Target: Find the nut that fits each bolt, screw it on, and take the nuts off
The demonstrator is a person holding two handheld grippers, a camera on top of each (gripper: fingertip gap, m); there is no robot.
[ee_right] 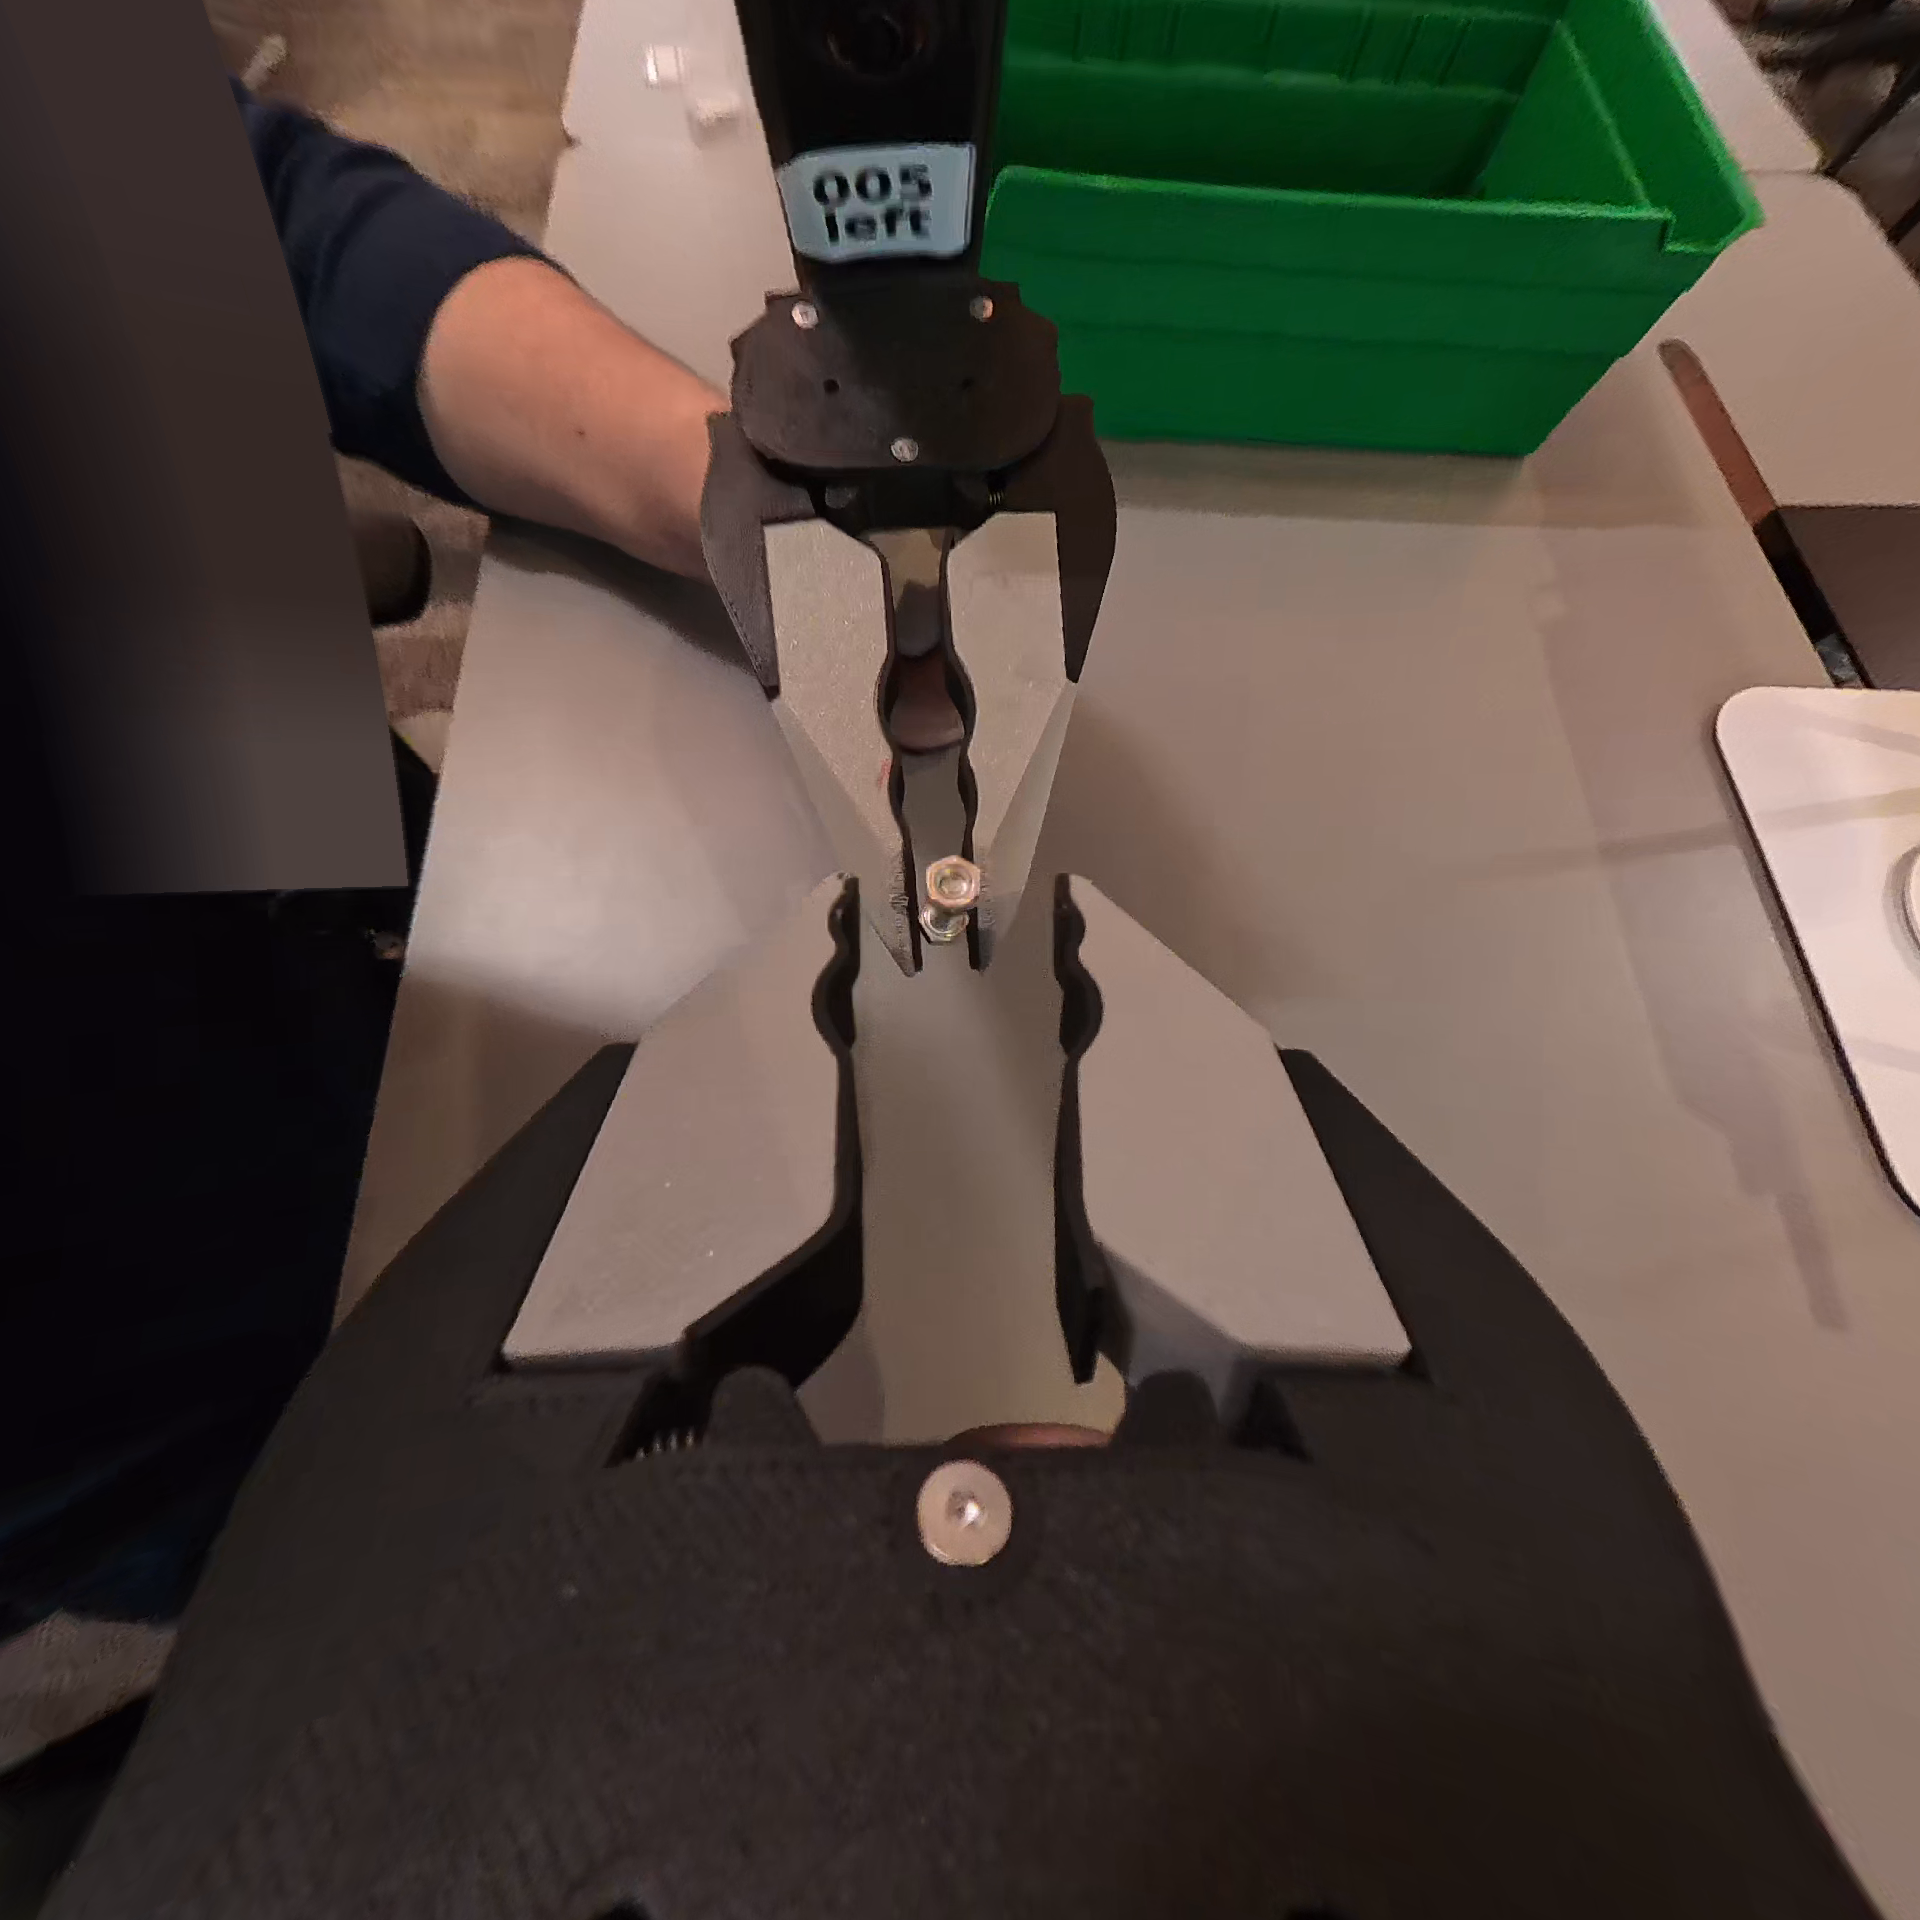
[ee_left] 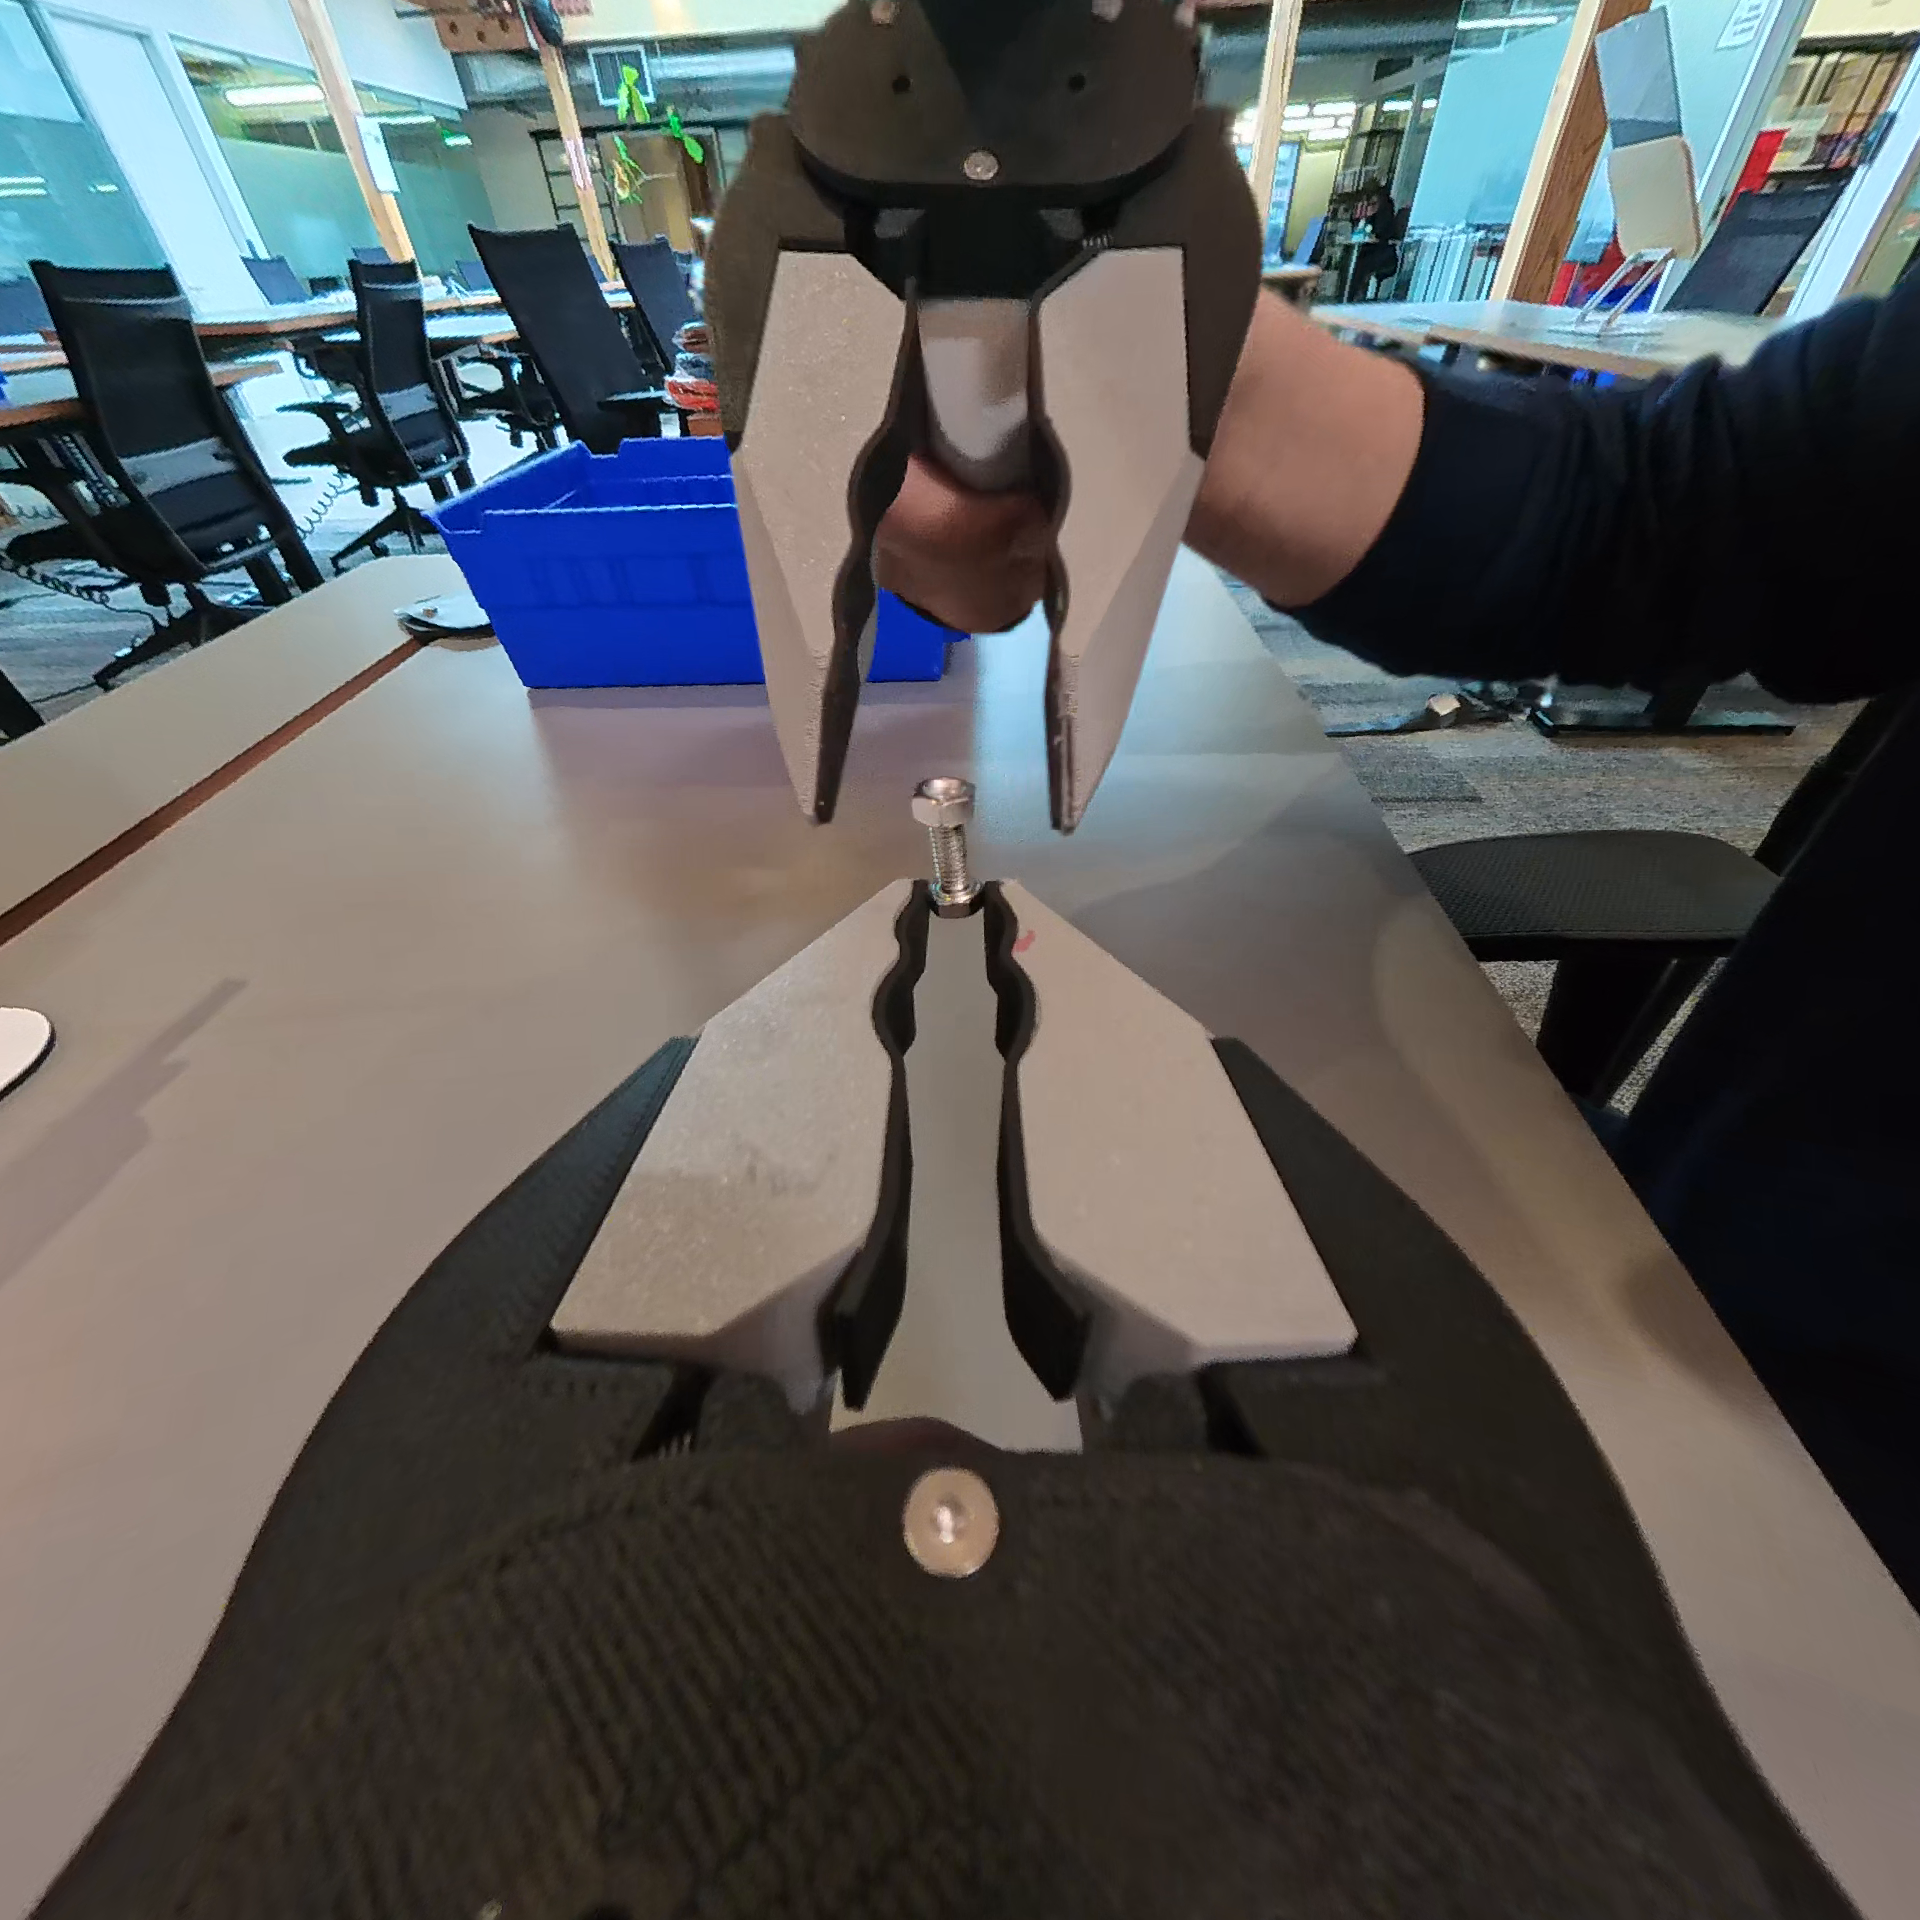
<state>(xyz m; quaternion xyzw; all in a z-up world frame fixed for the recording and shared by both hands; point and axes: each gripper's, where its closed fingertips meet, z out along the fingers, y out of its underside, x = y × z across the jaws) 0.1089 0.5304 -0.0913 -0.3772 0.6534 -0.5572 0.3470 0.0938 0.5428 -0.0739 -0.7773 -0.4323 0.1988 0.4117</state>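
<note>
Left wrist view: left gripper (ee_left: 951, 902) clamped on head end of silver bolt (ee_left: 943, 847), shank pointing away over grey worktop (ee_left: 416, 935). Nut (ee_left: 943, 802) sits at far end of bolt (threaded on). Right gripper (ee_left: 940, 821) faces it, jaws apart, tips flanking nut without touching. Blue bin (ee_left: 623, 582) behind.

Right wrist view: right gripper (ee_right: 956, 894) wide apart, pads clear of everything. Left gripper (ee_right: 943, 961) opposite, closed on bolt (ee_right: 940, 923); nut (ee_right: 952, 881) faces camera. Green bin (ee_right: 1351, 260) beyond.
</note>
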